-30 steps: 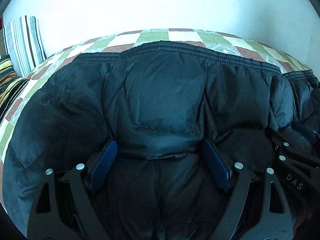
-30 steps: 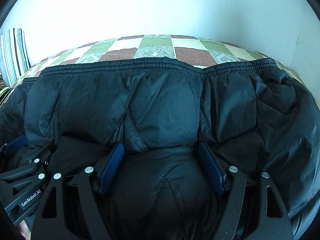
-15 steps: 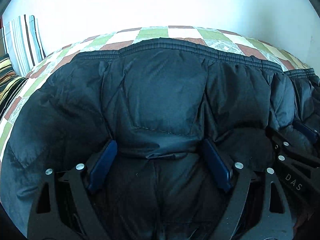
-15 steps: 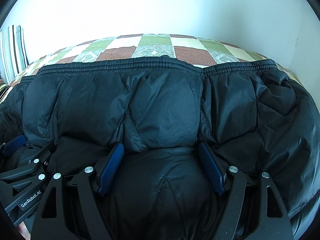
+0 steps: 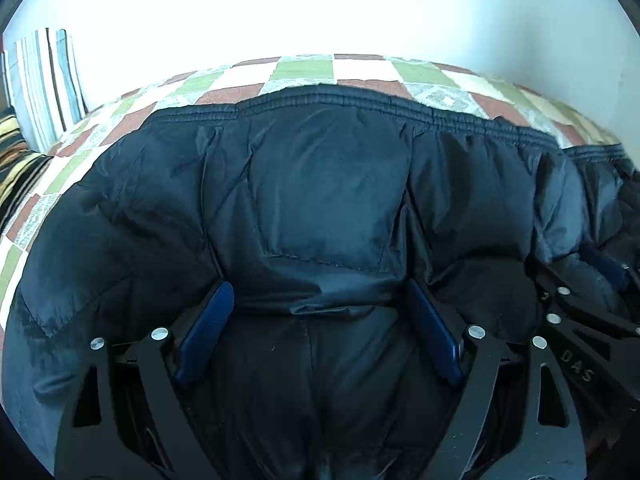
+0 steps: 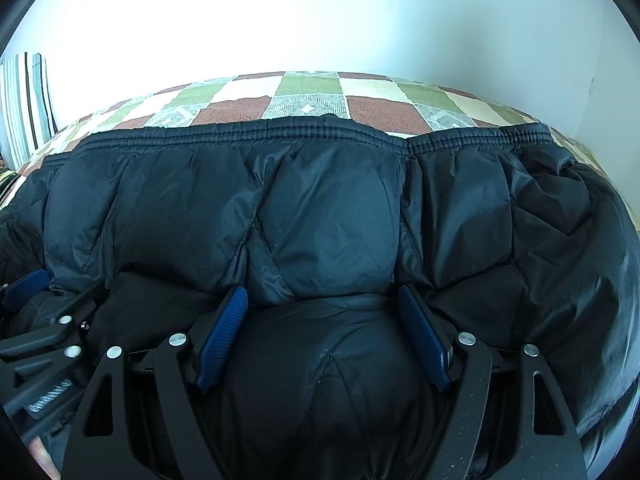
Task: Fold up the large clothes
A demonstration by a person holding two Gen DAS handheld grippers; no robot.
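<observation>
a checked bedspread (image 5: pixel 304 70) in green, brown and cream squares covers the bed up to a plain white wall (image 6: pixel 320 16). at the far left a striped pillow (image 5: pixel 44 80) stands against that wall, with a darker yellow-striped cloth (image 5: pixel 16 160) just below it.

- Left gripper (image 5: pixel 320 298): fingers spread wide, blue pads (image 5: pixel 206 334) angled outward, dark fabric bulging between them.
- Right gripper (image 6: pixel 322 296): same wide spread (pads (image 6: pixel 422 336) textured); sits just beside the left one.
</observation>
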